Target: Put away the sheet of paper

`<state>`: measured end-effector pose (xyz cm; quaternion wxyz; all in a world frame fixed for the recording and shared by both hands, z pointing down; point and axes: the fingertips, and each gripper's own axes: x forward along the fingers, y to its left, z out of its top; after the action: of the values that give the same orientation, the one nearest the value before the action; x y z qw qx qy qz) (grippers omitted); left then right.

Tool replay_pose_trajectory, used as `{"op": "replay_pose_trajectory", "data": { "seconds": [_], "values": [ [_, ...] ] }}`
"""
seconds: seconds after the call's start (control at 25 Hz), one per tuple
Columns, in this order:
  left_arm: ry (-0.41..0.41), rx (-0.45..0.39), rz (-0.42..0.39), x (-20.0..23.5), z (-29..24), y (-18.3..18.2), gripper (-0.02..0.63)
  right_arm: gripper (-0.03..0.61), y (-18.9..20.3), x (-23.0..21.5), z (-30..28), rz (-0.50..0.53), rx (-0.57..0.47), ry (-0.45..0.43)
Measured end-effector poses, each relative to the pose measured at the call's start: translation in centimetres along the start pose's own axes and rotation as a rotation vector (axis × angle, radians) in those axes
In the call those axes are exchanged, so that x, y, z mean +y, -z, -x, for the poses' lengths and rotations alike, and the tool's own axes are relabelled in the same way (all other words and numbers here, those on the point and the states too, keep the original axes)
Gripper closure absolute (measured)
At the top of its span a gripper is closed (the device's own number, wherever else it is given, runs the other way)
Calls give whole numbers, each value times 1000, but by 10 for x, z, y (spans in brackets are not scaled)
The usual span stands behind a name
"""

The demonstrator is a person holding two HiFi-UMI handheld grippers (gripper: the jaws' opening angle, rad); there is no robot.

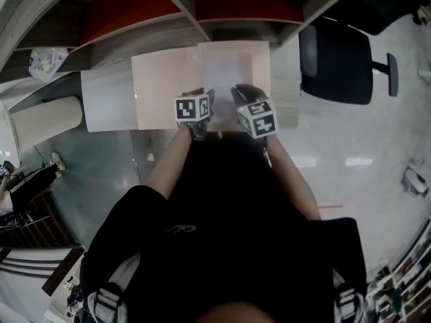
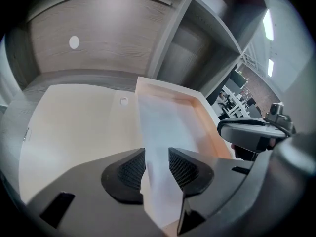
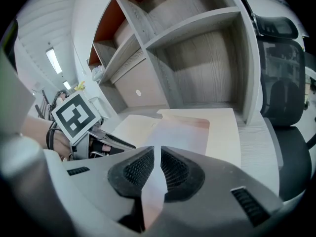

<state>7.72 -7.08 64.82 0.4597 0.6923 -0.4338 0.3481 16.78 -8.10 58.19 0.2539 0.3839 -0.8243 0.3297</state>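
Note:
A thin white sheet of paper (image 1: 227,71) lies over a shallow beige tray (image 1: 261,54) on the desk under the shelves. Its near edge rises between both grippers. In the left gripper view the sheet (image 2: 163,127) passes through the gap of my left gripper (image 2: 157,169), whose pads stand apart from it, so that gripper is open. My right gripper (image 3: 157,168) is shut on the sheet (image 3: 177,132), pads pinching its near edge. From the head view, the left gripper (image 1: 205,98) and right gripper (image 1: 239,91) sit side by side at the tray's front.
A flat beige board (image 1: 161,89) lies left of the tray, partly under it. Grey shelf compartments (image 3: 207,58) rise behind the desk. A black office chair (image 1: 337,59) stands to the right. A plastic bag (image 1: 46,60) and a cream roll (image 1: 44,116) are at far left.

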Motion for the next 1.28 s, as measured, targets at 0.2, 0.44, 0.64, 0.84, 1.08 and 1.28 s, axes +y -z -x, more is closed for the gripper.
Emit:
{"op": "replay_pose_trajectory", "data": {
  "seconds": [0.2, 0.44, 0.64, 0.84, 1.08, 1.28],
  "values": [
    [-19, -19, -13, 2, 10, 3, 416, 523, -1, 1, -4, 15, 2, -19],
    [-56, -95, 3, 16, 32, 0, 414, 523, -11, 11, -9, 39, -15, -30],
    [-73, -182, 38, 21, 55, -1, 414, 523, -19, 33, -11, 98, -17, -68],
    [-112, -244, 67, 29, 87, 14, 414, 523, -20, 70, -18, 163, -8, -115],
    [-124, -389, 136, 30, 129, 34, 431, 523, -24, 130, -10, 279, -42, -202],
    [-208, -557, 191, 29, 179, 47, 517, 532, -25, 162, 8, 354, -95, -235]
  ]
}}
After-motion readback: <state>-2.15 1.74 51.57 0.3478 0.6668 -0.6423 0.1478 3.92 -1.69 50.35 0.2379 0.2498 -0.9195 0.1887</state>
